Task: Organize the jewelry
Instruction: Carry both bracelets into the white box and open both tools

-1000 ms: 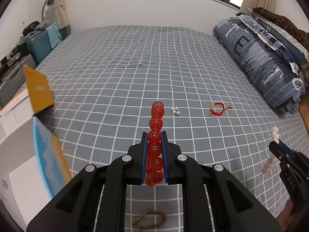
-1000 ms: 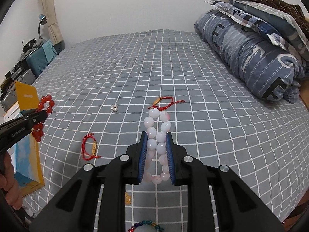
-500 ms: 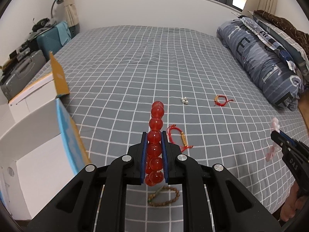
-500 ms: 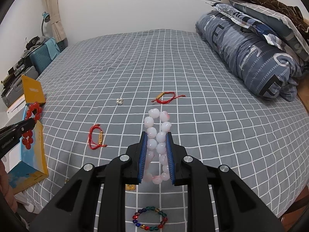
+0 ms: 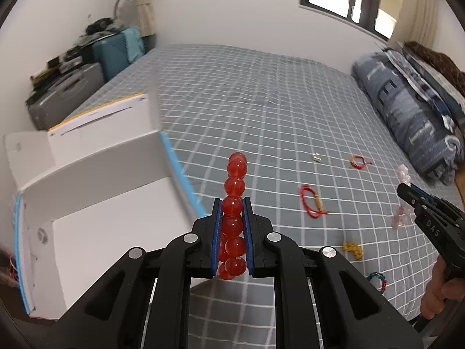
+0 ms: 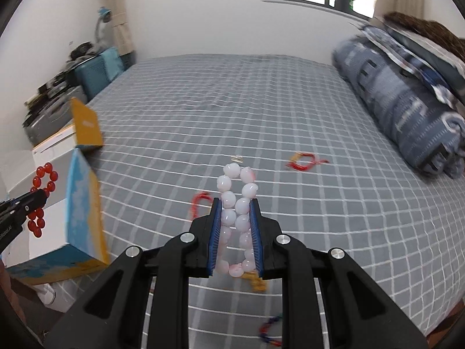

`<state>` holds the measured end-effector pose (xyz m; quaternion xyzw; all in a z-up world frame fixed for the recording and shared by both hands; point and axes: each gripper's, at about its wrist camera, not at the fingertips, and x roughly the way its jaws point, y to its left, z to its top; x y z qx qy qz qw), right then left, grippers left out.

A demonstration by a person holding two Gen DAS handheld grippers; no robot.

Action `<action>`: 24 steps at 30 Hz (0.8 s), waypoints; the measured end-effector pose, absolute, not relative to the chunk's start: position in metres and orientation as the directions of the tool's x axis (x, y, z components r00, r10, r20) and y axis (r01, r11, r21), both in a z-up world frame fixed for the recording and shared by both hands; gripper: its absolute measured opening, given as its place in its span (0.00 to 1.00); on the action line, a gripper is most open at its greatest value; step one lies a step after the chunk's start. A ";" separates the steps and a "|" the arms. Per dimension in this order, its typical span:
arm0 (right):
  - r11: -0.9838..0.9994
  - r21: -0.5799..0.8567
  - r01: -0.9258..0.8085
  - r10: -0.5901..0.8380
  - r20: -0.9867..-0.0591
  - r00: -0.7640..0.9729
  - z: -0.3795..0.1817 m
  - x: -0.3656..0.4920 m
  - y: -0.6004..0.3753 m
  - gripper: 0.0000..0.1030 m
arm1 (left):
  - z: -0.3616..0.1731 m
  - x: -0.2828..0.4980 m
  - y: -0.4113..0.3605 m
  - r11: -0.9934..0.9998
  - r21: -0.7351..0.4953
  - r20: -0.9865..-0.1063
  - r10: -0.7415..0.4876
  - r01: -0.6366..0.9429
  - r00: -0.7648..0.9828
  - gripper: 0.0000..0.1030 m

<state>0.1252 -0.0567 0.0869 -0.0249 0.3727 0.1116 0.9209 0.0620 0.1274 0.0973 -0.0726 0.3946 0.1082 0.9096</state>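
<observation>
Two grippers are up over a bed (image 5: 261,93) with a grey checked cover, and each one pinches one bead bracelet. The left gripper (image 5: 232,203) has its two blue-padded fingers pressed against a red bead bracelet (image 5: 234,187), which stands edge-on between them; about seven red beads show in the left wrist view, three of them sticking out past the fingertips. It hangs just beside the near edge of an open white box (image 5: 96,203) with blue trim that sits at the left side of the bed. The right gripper (image 6: 234,203) is closed on a pale pink bead bracelet (image 6: 237,195), its loop held flat so two rows of beads run between the pads. Loose pieces lying on the cover, counted in the left wrist view: two red cord bracelets, one nearer (image 5: 312,202) and one farther off (image 5: 359,162); one small silver piece (image 5: 316,157); one small yellow piece (image 5: 353,249); and one multicoloured bead bracelet (image 5: 377,280) by the bed's near edge. All five lie apart from one another. A rolled blue quilt (image 5: 412,116) lies along the right side, and a blue suitcase (image 5: 116,52) stands by the far wall.
</observation>
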 end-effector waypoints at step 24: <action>0.780 0.060 -0.623 0.490 -0.677 0.549 0.085 0.089 0.202 0.18 | 0.068 -0.041 0.314 0.801 -0.042 -0.757 0.365 -0.598 0.542 0.13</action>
